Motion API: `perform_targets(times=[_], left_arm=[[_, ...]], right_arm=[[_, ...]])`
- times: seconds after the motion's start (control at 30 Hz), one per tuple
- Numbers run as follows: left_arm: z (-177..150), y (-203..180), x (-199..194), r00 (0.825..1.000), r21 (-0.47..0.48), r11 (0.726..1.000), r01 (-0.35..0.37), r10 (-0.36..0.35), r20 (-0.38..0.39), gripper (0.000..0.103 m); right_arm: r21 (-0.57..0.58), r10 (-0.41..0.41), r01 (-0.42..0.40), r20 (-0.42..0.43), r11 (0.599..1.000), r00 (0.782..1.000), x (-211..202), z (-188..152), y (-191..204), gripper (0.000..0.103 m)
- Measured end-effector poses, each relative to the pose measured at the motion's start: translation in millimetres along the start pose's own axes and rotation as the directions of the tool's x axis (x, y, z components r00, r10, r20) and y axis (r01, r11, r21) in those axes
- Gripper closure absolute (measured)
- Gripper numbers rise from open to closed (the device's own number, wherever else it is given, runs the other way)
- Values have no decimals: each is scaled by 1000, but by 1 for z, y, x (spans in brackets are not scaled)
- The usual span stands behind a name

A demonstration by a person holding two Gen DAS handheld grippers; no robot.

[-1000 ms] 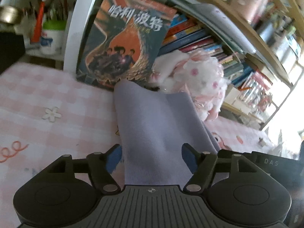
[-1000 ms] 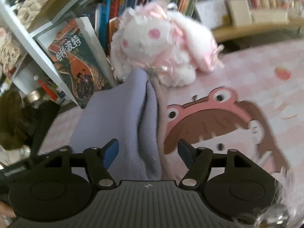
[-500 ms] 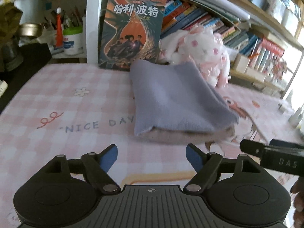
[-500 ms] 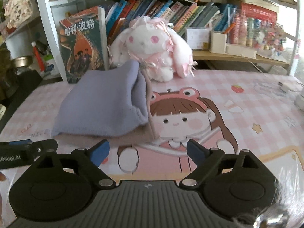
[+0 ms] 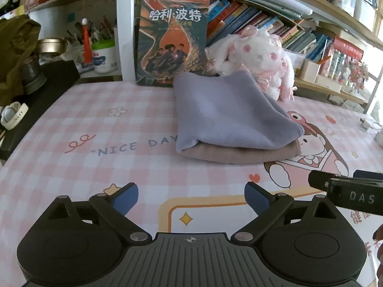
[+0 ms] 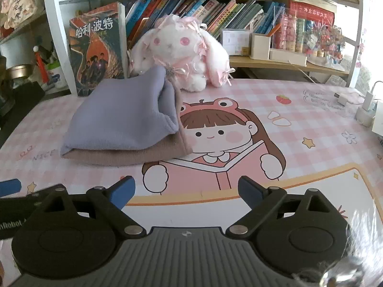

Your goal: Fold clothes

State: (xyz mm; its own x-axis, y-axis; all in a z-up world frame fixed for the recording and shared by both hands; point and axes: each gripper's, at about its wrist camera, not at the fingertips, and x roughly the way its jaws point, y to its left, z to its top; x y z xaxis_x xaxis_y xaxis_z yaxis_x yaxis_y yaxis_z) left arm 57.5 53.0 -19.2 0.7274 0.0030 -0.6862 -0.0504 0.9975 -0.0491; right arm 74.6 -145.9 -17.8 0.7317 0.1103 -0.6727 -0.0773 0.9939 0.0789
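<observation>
A folded lilac cloth (image 5: 229,117) lies on top of a folded beige-pink cloth (image 5: 239,154) on the pink checked desk mat (image 5: 119,157). The stack also shows in the right wrist view, lilac (image 6: 124,119) over beige (image 6: 124,156). My left gripper (image 5: 191,198) is open and empty, well back from the stack near the front of the mat. My right gripper (image 6: 186,192) is open and empty, also back from the stack. The right gripper's body (image 5: 347,191) shows at the right edge of the left wrist view.
A white and pink plush rabbit (image 6: 182,50) sits just behind the stack. A large book (image 5: 172,40) stands against the white shelf post. Rows of books fill the shelf (image 6: 203,7). A charger and cable (image 6: 363,110) lie at the far right.
Both grippers have let go of the lilac cloth and pulled back towards the front of the desk. The cloth now rests folded on the beige one.
</observation>
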Motion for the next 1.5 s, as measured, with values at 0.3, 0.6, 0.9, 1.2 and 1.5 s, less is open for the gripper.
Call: perform_targets(times=[0.3,0.6,0.9,1.2,1.5], left_arm=[[-3,0,1,1000,0,1000,3,-3,-16,6],[-2,-3,2,1000,12,1000,17,-17,-23,6],[-2,-2,3,1000,12,1000,18,-18,-21,6],[-2,-2,4,1000,15,1000,17,-17,-25,6],[-2,-3,4,999,17,1000,15,-15,-28,6]], right_arm=[[-20,-6,6,-9,1000,1000,1,-4,2,9],[-21,-14,14,-17,1000,1000,1,-5,2,9],[-24,-12,12,-23,1000,1000,3,-5,2,9],[-22,-12,11,-31,1000,999,4,-6,3,9],[-22,-9,8,-38,1000,999,5,-6,3,9]])
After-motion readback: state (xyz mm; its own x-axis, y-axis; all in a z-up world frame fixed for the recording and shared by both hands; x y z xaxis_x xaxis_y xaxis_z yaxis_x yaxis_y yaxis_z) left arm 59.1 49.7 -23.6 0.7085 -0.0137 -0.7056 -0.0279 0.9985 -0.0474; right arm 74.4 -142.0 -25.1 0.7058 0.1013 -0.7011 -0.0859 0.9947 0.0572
